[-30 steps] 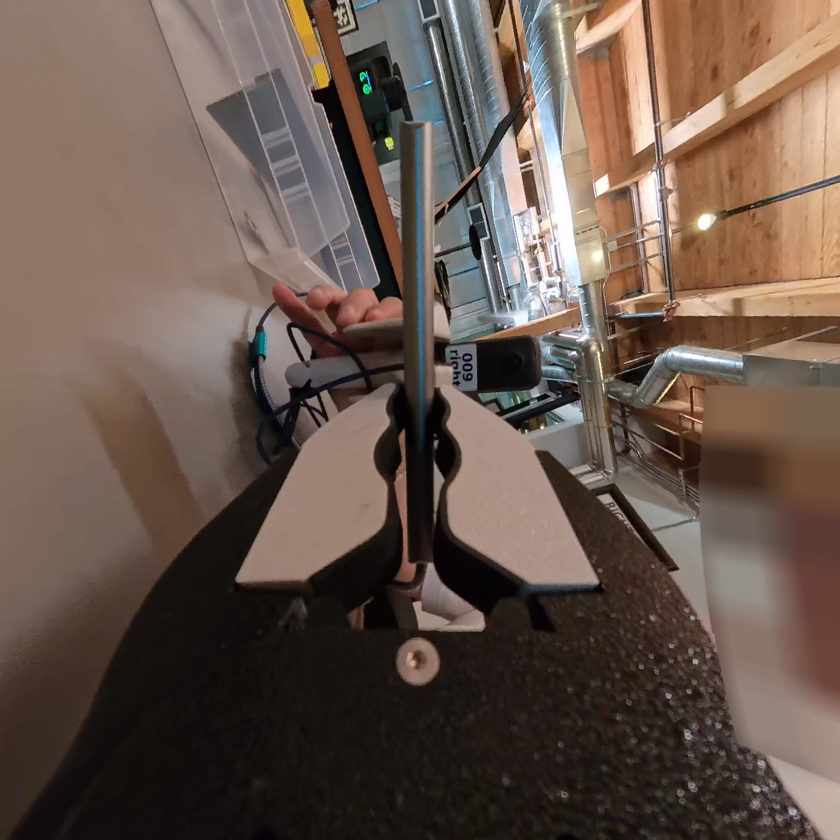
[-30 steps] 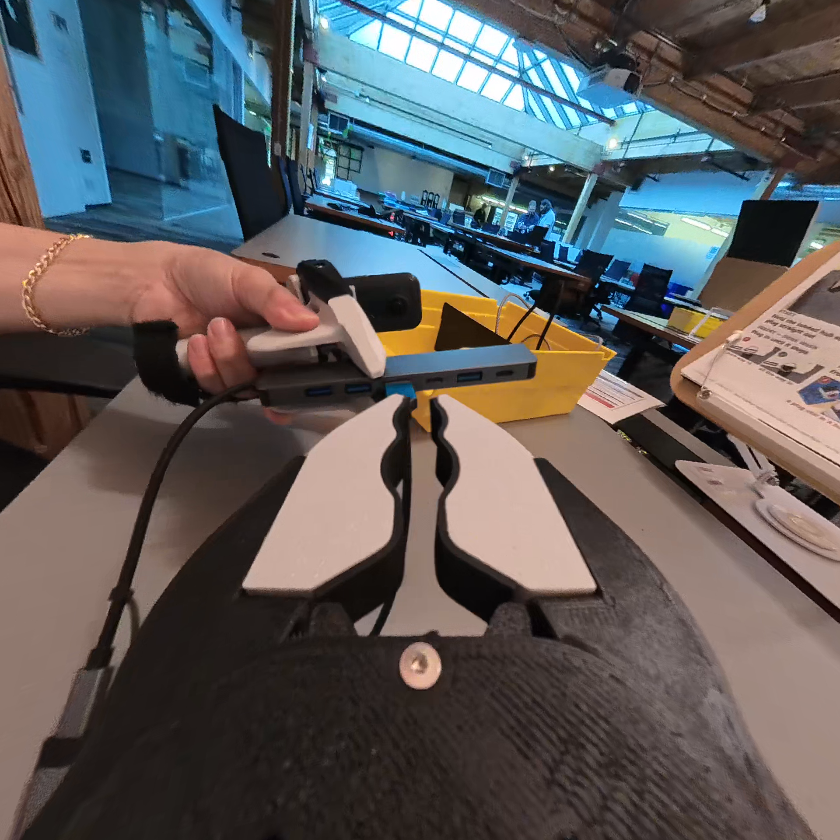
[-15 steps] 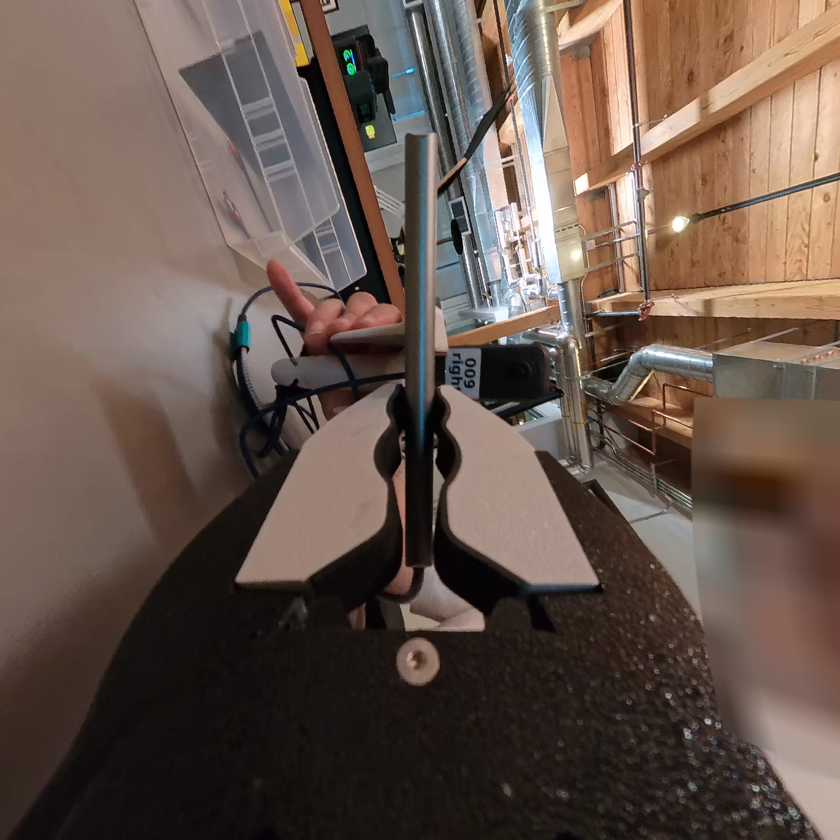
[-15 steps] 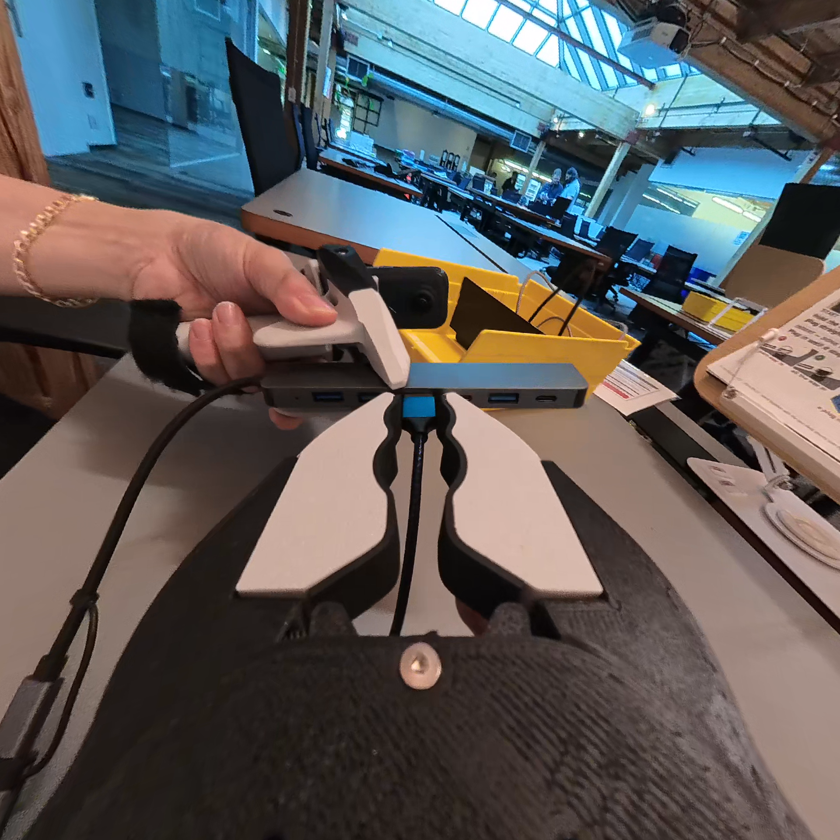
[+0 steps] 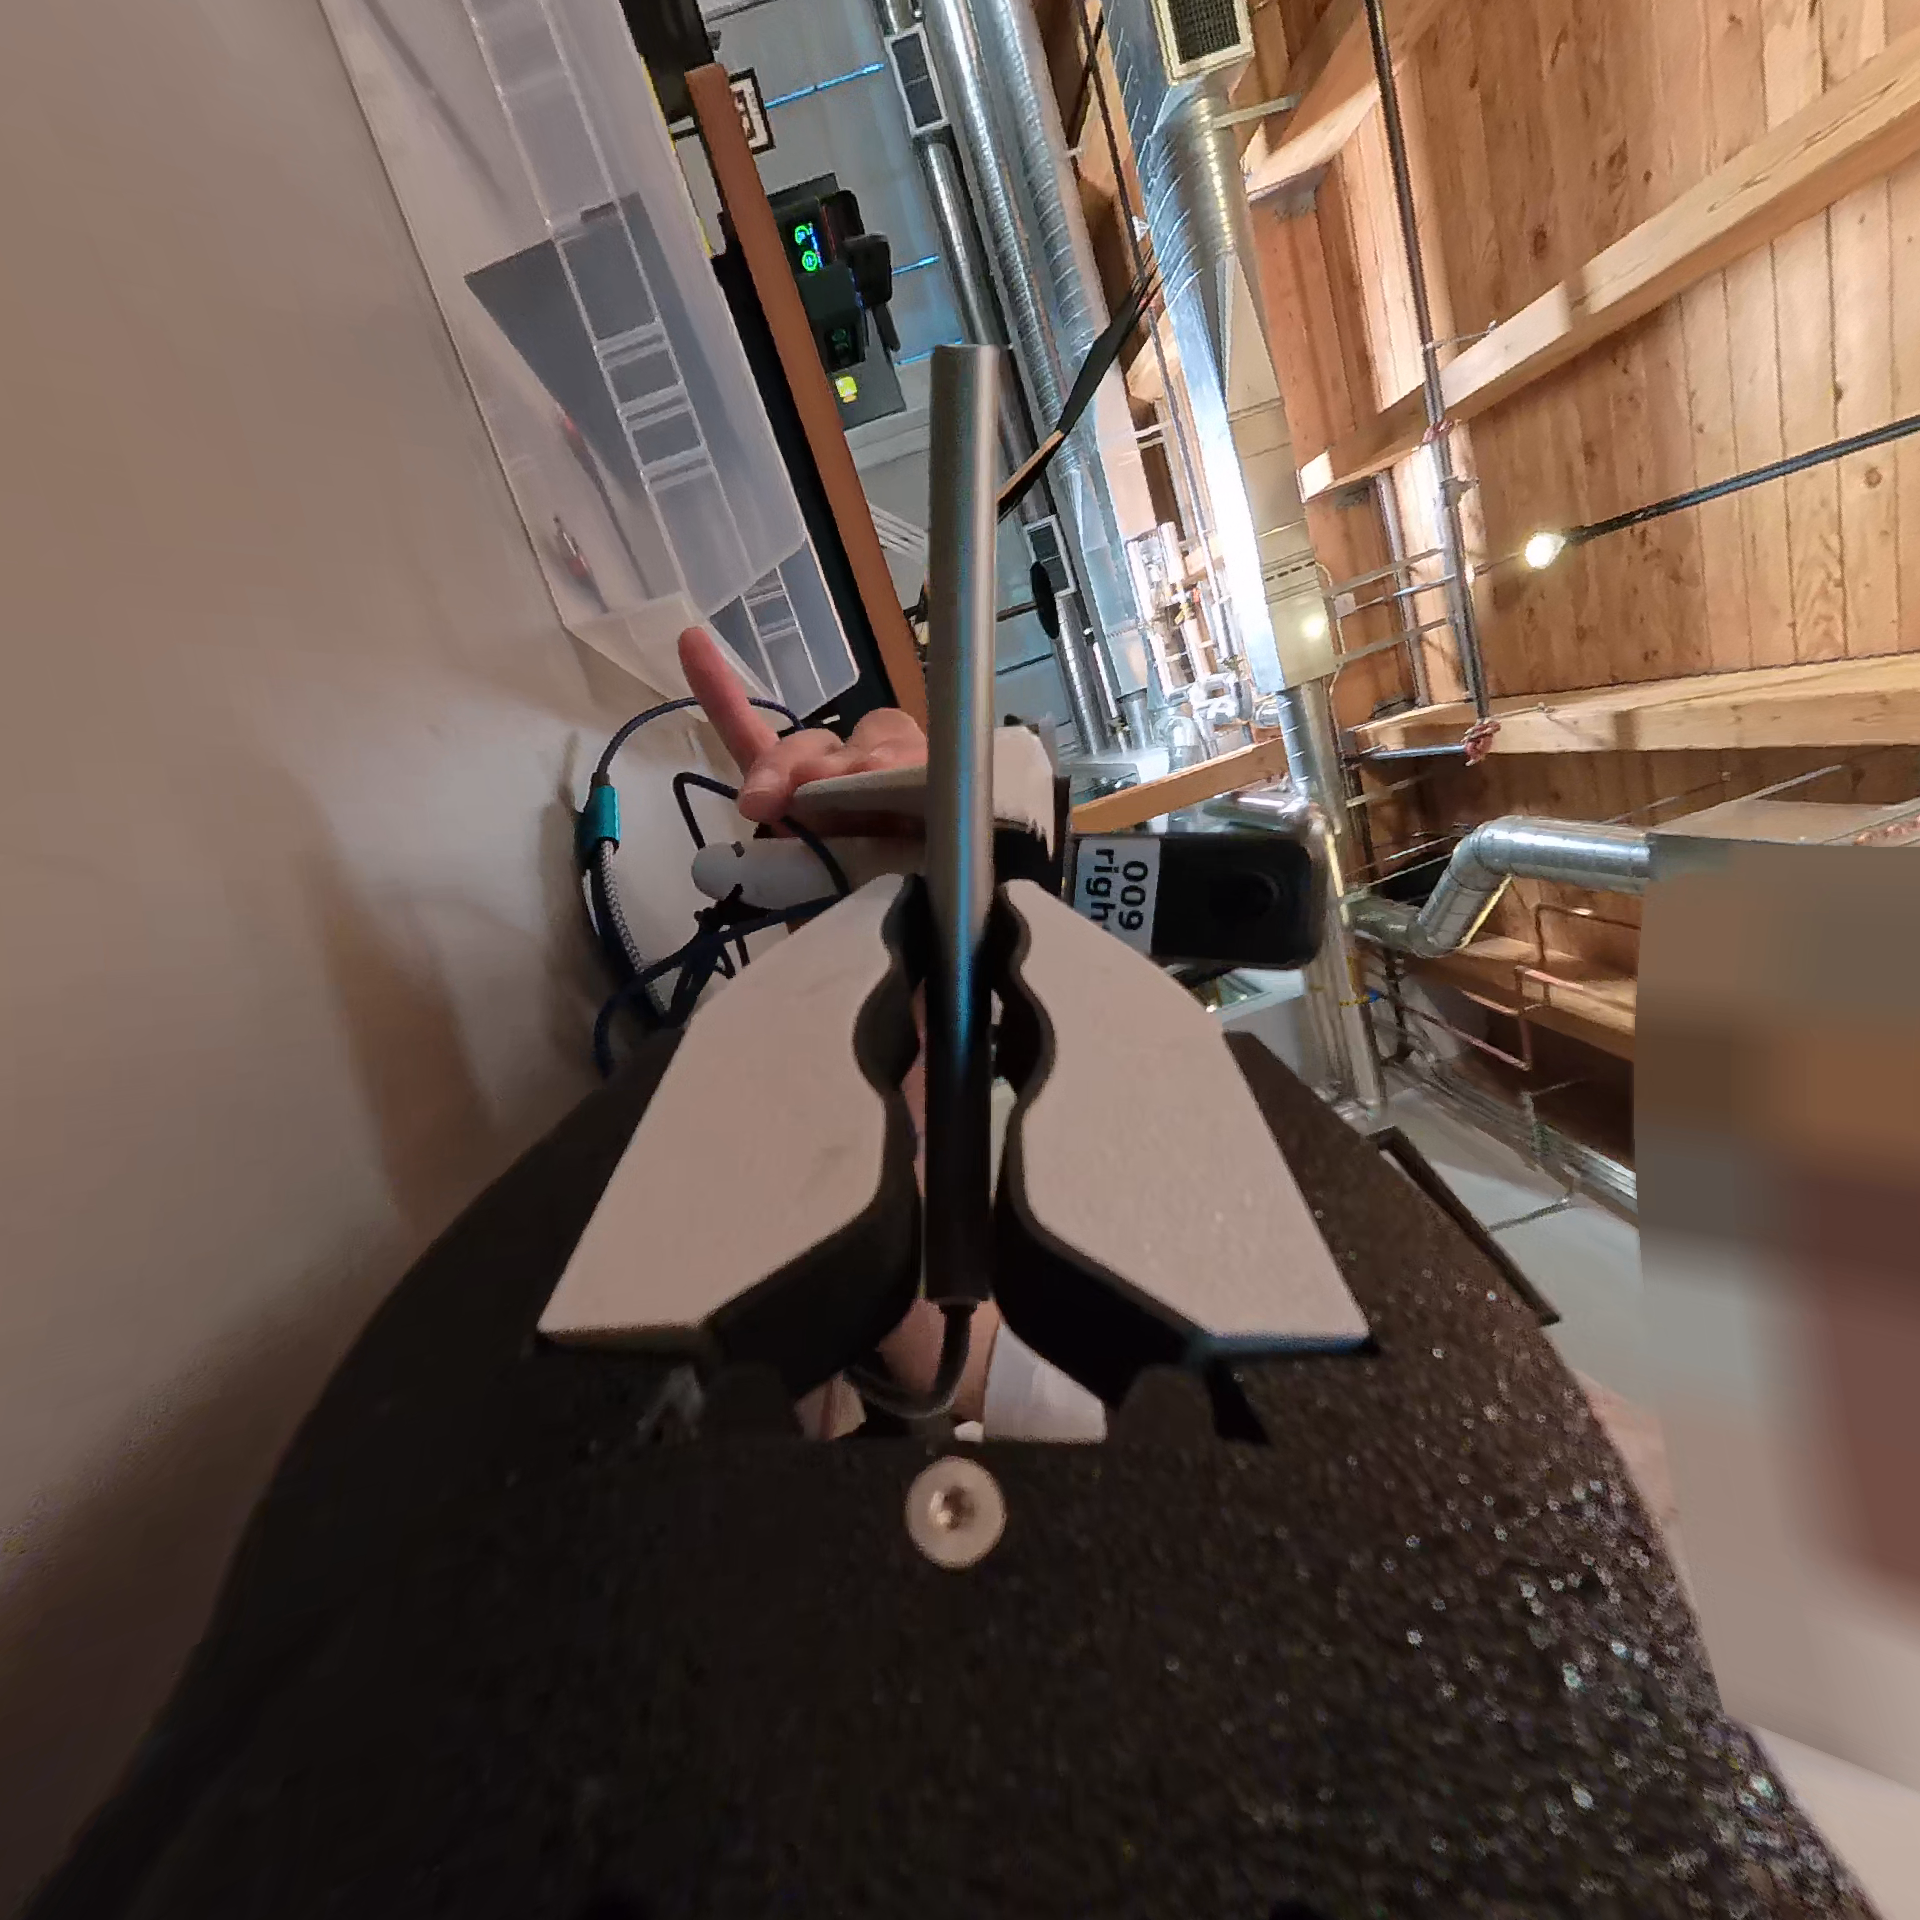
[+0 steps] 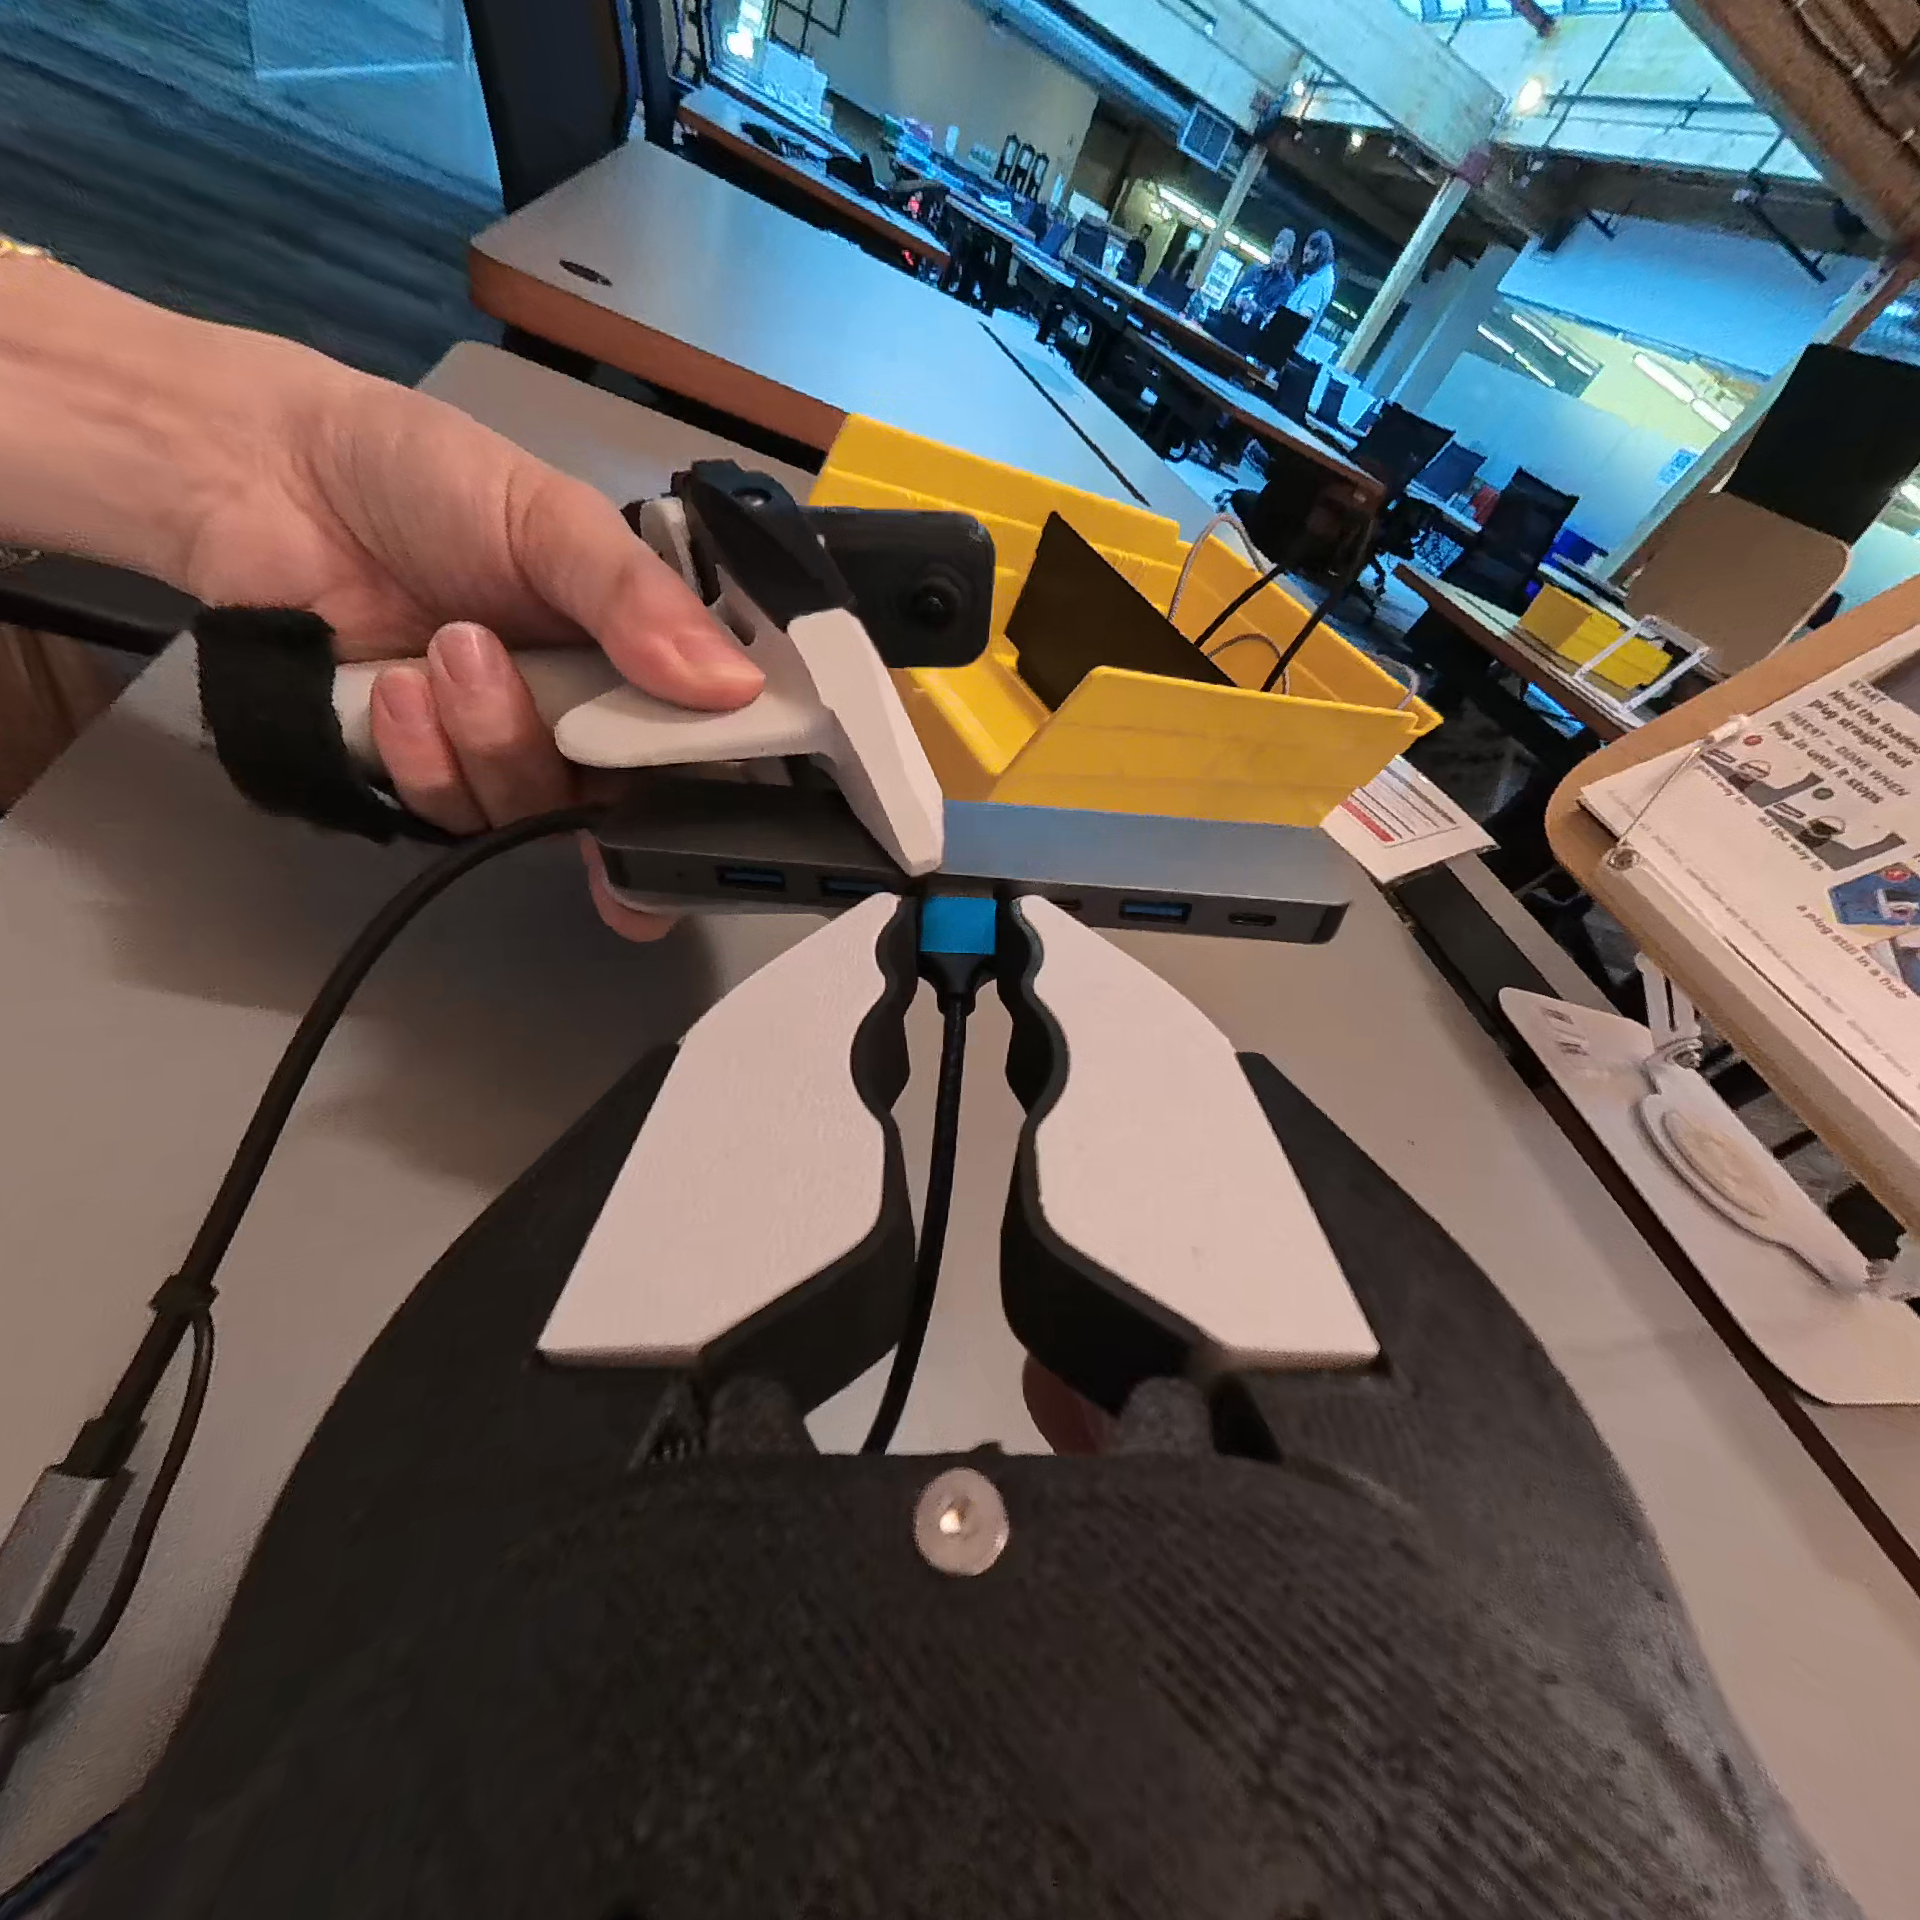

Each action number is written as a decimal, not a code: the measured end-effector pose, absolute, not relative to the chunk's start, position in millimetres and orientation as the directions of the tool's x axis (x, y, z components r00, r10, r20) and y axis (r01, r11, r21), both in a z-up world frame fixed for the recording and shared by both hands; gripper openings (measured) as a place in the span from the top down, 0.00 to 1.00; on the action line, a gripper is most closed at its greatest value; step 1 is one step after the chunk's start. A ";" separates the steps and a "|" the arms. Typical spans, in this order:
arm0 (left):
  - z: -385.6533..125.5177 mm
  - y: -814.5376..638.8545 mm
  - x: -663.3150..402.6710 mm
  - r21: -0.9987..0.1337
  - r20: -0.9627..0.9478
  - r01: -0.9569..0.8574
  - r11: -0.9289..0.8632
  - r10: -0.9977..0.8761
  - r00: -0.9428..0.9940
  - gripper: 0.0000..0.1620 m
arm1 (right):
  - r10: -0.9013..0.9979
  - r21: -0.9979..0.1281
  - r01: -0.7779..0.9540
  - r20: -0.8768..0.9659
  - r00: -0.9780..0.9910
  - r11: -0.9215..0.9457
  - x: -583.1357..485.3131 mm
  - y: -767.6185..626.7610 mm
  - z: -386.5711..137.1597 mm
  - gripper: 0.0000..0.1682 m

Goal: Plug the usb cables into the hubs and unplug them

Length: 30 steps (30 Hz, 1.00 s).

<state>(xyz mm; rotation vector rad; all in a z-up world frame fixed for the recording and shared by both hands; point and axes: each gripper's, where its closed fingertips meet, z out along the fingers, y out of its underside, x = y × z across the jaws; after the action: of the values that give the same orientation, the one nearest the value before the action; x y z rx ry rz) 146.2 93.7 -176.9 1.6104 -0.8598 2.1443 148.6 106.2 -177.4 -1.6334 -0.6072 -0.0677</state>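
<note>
- Left wrist view: the left gripper (image 5: 961, 935) has its jaws clenched on the hub (image 5: 958, 727), a slim grey bar seen edge-on. Its long axis runs along the jaws, pointing away from the camera and up the picture. This view is rolled on its side, so the table (image 5: 208, 727) fills the left. The grip looks the same as a second ago; only the background has shifted a little, so the hub is being kept steady.
- Farther off in the same view, the right gripper (image 5: 831, 831) sits behind the hub, held by a hand (image 5: 810, 753) whose forefinger now sticks out straight, where a second ago it was curled. Spare blue cables (image 5: 644, 935) lie in a tangle on the table at the left, near a clear plastic box (image 5: 644, 416).
- Right wrist view: the right gripper (image 6: 958, 935) has its jaws grasping the blue plug (image 6: 957, 925) of a black cable (image 6: 940, 1143). A second ago the plug stood just short of the hub (image 6: 1143, 873); now it is pressed against the port side, so I judge the plugging-in done or nearly so.
- Here the hub lies crosswise, left to right, raised above the table (image 6: 416, 1091), ports facing the camera. The plug and cable point straight away from the camera, square to the hub.
- The left gripper (image 6: 883, 769) clamps the hub from the left. A yellow bin (image 6: 1195, 738) stands behind, and a clipboard (image 6: 1766, 831) at the right.
</note>
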 end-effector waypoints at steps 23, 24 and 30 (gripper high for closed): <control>-180.3 171.9 128.9 -0.377 0.923 -0.468 -0.799 -0.282 -0.262 0.94 | 0.247 -0.951 0.309 0.305 0.920 0.024 216.8 53.5 -143.5 0.91; -179.5 179.4 122.6 -0.415 0.909 -0.469 -0.780 -0.333 -0.251 0.94 | 0.215 -0.961 0.268 0.276 0.937 0.064 230.4 43.1 -133.2 0.91; -139.1 161.7 117.1 -0.500 0.862 -0.475 -0.724 -0.365 -0.351 0.94 | 0.094 -0.940 0.222 0.253 0.963 0.261 242.5 19.4 -74.1 0.91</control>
<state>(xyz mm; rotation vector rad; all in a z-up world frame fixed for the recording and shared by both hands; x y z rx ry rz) 117.1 161.7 -139.1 1.7445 -1.1340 2.2533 242.5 19.4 -74.1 -1.3092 -0.2809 -0.0881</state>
